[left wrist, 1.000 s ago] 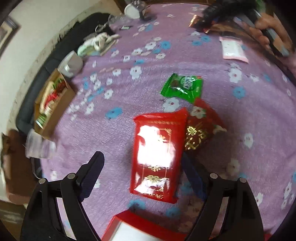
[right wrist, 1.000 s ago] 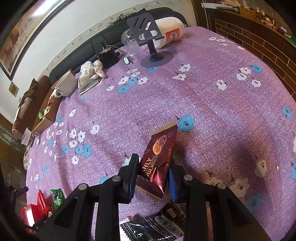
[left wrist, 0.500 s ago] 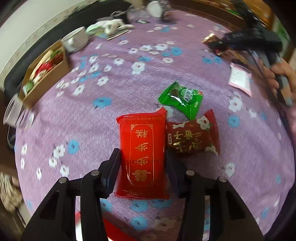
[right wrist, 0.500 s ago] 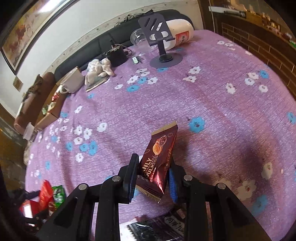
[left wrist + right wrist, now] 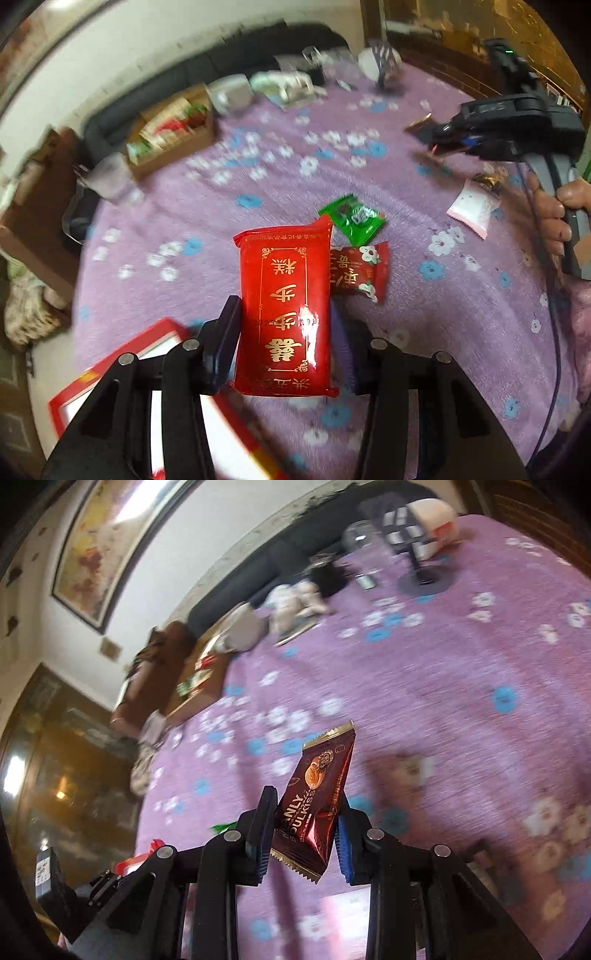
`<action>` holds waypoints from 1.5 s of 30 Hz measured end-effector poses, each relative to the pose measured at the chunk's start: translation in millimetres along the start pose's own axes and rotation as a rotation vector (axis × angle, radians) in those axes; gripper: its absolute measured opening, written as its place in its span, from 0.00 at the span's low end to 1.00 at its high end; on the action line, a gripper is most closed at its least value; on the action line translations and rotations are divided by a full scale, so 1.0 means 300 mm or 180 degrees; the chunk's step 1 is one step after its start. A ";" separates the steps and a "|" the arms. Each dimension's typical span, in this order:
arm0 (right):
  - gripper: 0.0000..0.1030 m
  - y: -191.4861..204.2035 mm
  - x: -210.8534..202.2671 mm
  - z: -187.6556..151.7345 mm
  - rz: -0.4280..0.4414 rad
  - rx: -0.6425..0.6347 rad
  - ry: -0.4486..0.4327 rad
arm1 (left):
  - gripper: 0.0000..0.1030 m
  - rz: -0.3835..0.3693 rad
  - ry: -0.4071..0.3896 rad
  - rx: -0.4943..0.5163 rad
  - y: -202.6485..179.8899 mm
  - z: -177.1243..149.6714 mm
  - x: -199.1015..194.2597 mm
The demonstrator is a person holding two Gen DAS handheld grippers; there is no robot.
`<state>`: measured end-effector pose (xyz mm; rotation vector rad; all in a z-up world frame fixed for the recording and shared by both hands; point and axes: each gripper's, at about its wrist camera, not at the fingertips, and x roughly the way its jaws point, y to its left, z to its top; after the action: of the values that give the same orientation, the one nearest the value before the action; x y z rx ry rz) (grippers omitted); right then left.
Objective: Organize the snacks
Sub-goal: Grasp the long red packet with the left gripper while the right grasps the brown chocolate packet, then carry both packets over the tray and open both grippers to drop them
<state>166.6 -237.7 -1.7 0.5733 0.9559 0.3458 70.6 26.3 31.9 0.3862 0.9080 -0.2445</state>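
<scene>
Left tongs [image 5: 286, 332]: you grip the red packet [image 5: 284, 306], lifted above the desk [image 5: 461, 314].
Right tongs [image 5: 304, 832]: you pinch the brown biscuit wrapper [image 5: 316, 801], raised off the purple cloth.
Box [image 5: 171, 134]: at the far edge.

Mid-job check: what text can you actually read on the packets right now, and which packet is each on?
"ANLY SOULKISS", first letter hidden by the jaw: brown packet in the right gripper.
Gold Chinese characters, large but upside down: red packet in the left gripper.
Green packet, small red packet: print too blurred.
</scene>
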 end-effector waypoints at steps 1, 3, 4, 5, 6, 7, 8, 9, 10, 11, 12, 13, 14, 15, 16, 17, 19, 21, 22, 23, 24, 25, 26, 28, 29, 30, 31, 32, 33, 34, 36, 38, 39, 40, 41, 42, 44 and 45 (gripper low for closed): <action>0.28 0.016 0.000 -0.007 0.0020 -0.0039 -0.0002 | 0.44 0.0194 -0.0142 0.0034 -0.019 -0.019 -0.047; 0.28 0.058 0.002 -0.021 0.0046 -0.0153 -0.0013 | 0.44 0.0427 -0.0325 -0.0019 -0.034 -0.043 -0.108; 0.28 0.070 0.003 -0.027 0.0067 -0.0190 -0.0011 | 0.44 0.0487 -0.0388 -0.0077 -0.032 -0.055 -0.134; 0.28 0.086 0.007 -0.034 0.0103 -0.0231 0.0001 | 0.44 0.0539 -0.0460 -0.0143 -0.028 -0.062 -0.159; 0.28 0.103 0.010 -0.042 0.0134 -0.0270 0.0017 | 0.44 0.0600 -0.0538 -0.0205 -0.024 -0.073 -0.187; 0.28 0.123 0.014 -0.050 0.0161 -0.0321 0.0032 | 0.44 0.0694 -0.0627 -0.0272 -0.021 -0.091 -0.223; 0.28 0.137 0.014 -0.061 0.0182 -0.0370 0.0042 | 0.44 0.0737 -0.0665 -0.0314 -0.015 -0.098 -0.237; 0.28 0.159 0.015 -0.073 0.0209 -0.0425 0.0052 | 0.44 0.0777 -0.0706 -0.0385 -0.005 -0.113 -0.262; 0.28 0.189 0.018 -0.089 0.0249 -0.0488 0.0066 | 0.44 0.0808 -0.0745 -0.0481 0.011 -0.130 -0.286; 0.28 0.208 0.020 -0.100 0.0279 -0.0530 0.0081 | 0.44 0.0851 -0.0774 -0.0553 0.024 -0.145 -0.307; 0.28 0.238 0.020 -0.119 0.0316 -0.0593 0.0104 | 0.44 0.0935 -0.0812 -0.0611 0.040 -0.166 -0.331; 0.28 0.265 0.017 -0.139 0.0347 -0.0649 0.0128 | 0.44 0.1013 -0.0840 -0.0654 0.055 -0.185 -0.348; 0.28 0.304 0.017 -0.164 0.0388 -0.0725 0.0160 | 0.44 0.1059 -0.0849 -0.0685 0.063 -0.195 -0.354; 0.28 0.340 0.016 -0.189 0.0420 -0.0799 0.0182 | 0.44 0.1114 -0.0847 -0.0734 0.083 -0.214 -0.364; 0.28 0.389 0.015 -0.221 0.0467 -0.0895 0.0205 | 0.44 0.1148 -0.0845 -0.0780 0.100 -0.231 -0.374; 0.28 0.425 0.016 -0.242 0.0513 -0.0958 0.0226 | 0.44 0.1181 -0.0842 -0.0826 0.113 -0.245 -0.381; 0.28 0.501 0.016 -0.292 0.0619 -0.1074 0.0262 | 0.44 0.1239 -0.0839 -0.0908 0.147 -0.280 -0.399; 0.28 0.589 0.020 -0.350 0.0751 -0.1181 0.0299 | 0.44 0.1308 -0.0860 -0.0976 0.177 -0.313 -0.415; 0.28 0.621 0.023 -0.372 0.0801 -0.1219 0.0317 | 0.44 0.1331 -0.0866 -0.0993 0.181 -0.328 -0.421; 0.28 0.659 0.028 -0.400 0.0853 -0.1266 0.0341 | 0.44 0.1350 -0.0873 -0.1016 0.186 -0.345 -0.428; 0.28 0.692 0.033 -0.428 0.0892 -0.1307 0.0366 | 0.44 0.1363 -0.0876 -0.1048 0.196 -0.358 -0.435; 0.28 0.720 0.041 -0.449 0.0926 -0.1343 0.0396 | 0.44 0.1373 -0.0873 -0.1085 0.210 -0.377 -0.441; 0.28 0.747 0.052 -0.473 0.0954 -0.1376 0.0431 | 0.44 0.1378 -0.0870 -0.1104 0.218 -0.387 -0.443; 0.28 0.790 0.074 -0.516 0.0989 -0.1420 0.0496 | 0.44 0.1388 -0.0860 -0.1155 0.242 -0.416 -0.446; 0.28 0.808 0.088 -0.537 0.0995 -0.1435 0.0533 | 0.44 0.1391 -0.0850 -0.1170 0.247 -0.424 -0.445; 0.28 0.823 0.102 -0.556 0.0993 -0.1449 0.0568 | 0.44 0.1398 -0.0844 -0.1185 0.249 -0.431 -0.445; 0.28 0.833 0.116 -0.572 0.0985 -0.1462 0.0599 | 0.44 0.1409 -0.0841 -0.1210 0.260 -0.445 -0.446; 0.28 0.839 0.131 -0.582 0.0978 -0.1468 0.0626 | 0.44 0.1412 -0.0840 -0.1223 0.267 -0.450 -0.446; 0.28 0.847 0.147 -0.592 0.0972 -0.1475 0.0659 | 0.44 0.1417 -0.0833 -0.1247 0.277 -0.461 -0.445; 0.28 0.857 0.159 -0.606 0.0963 -0.1489 0.0692 | 0.44 0.1421 -0.0826 -0.1265 0.282 -0.469 -0.444; 0.28 0.864 0.172 -0.621 0.0940 -0.1521 0.0719 | 0.44 0.1430 -0.0813 -0.1305 0.296 -0.487 -0.440; 0.28 0.880 0.185 -0.643 0.0926 -0.1557 0.0748 | 0.44 0.1423 -0.0791 -0.1338 0.308 -0.504 -0.432; 0.28 0.886 0.189 -0.653 0.0920 -0.1572 0.0761 | 0.44 0.1420 -0.0776 -0.1355 0.314 -0.511 -0.429; 0.28 0.890 0.188 -0.666 0.0911 -0.1585 0.0767 | 0.44 0.1423 -0.0758 -0.1374 0.320 -0.520 -0.423; 0.28 0.895 0.193 -0.673 0.0903 -0.1596 0.0778 | 0.44 0.1426 -0.0751 -0.1381 0.324 -0.529 -0.422; 0.28 0.901 0.199 -0.684 0.0900 -0.1599 0.0789 | 0.44 0.1426 -0.0736 -0.1398 0.330 -0.537 -0.417; 0.28 0.907 0.208 -0.694 0.0895 -0.1605 0.0818 | 0.44 0.1416 -0.0709 -0.1429 0.341 -0.546 -0.409; 0.28 0.910 0.215 -0.699 0.0892 -0.1610 0.0831 | 0.44 0.1418 -0.0701 -0.1440 0.344 -0.550 -0.406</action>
<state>17.3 77.9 25.5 0.1964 0.9898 0.9012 -82.3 194.9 61.2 0.1287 0.6160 0.3205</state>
